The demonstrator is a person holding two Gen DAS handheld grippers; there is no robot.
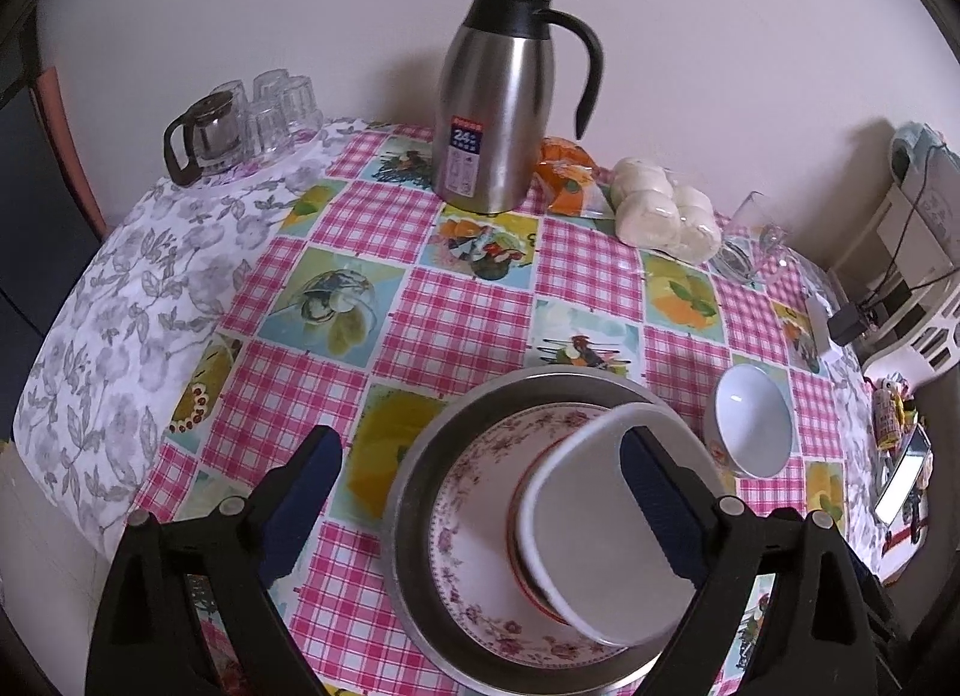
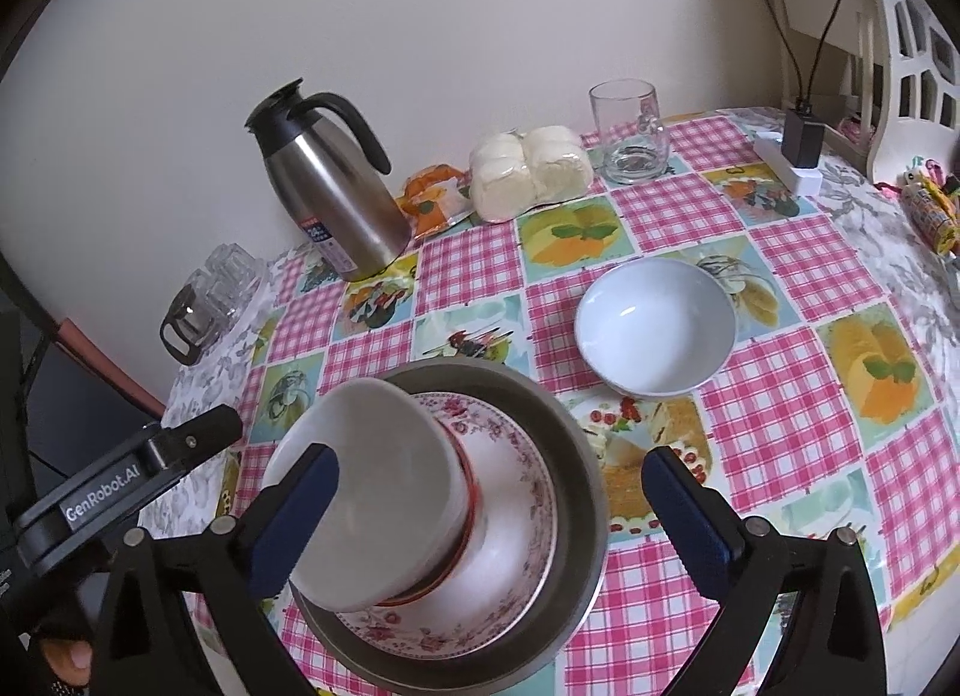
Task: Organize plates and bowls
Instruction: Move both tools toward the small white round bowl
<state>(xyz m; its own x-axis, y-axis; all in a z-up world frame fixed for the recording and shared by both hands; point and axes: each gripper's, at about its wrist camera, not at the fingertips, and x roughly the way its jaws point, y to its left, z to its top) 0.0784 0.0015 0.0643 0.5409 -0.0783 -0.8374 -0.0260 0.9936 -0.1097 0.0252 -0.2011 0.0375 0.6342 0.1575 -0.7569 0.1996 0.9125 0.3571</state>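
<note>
The left claw [image 1: 480, 492] stands wide open, released. Its blue-padded right finger [image 1: 654, 504] lies over the mouth of the plain white bowl [image 1: 606, 528]; whether the pad touches the bowl I cannot tell, and the other finger hangs clear above the table. The right claw [image 2: 489, 516] is spread just as wide and grips nothing; its left finger [image 2: 294, 522] sits in front of the same white bowl, its right finger over bare cloth.

That bowl stands tilted atop a red-rimmed bowl [image 2: 462, 540], which rests on a floral-patterned white plate [image 2: 516, 486] inside a round stainless steel basin [image 2: 576, 456]. A second white bowl with a pale blue inside [image 2: 654, 327] sits upright alone on the table, near the basin but apart from it.

The table wears a pink gingham oilcloth with fruit pictures [image 2: 780, 396] over a grey floral cloth [image 1: 102, 312]. Towards the plain pale wall [image 2: 420, 6] stand a steel thermos jug with a black handle [image 1: 492, 96], an orange packet [image 1: 564, 174], a bag of white buns [image 2: 528, 168], and a clear glass mug [image 2: 630, 132]. A glass teapot with upturned tumblers [image 1: 240, 120] occupies the far left corner. A white chair [image 2: 900, 66] stands at the right.
</note>
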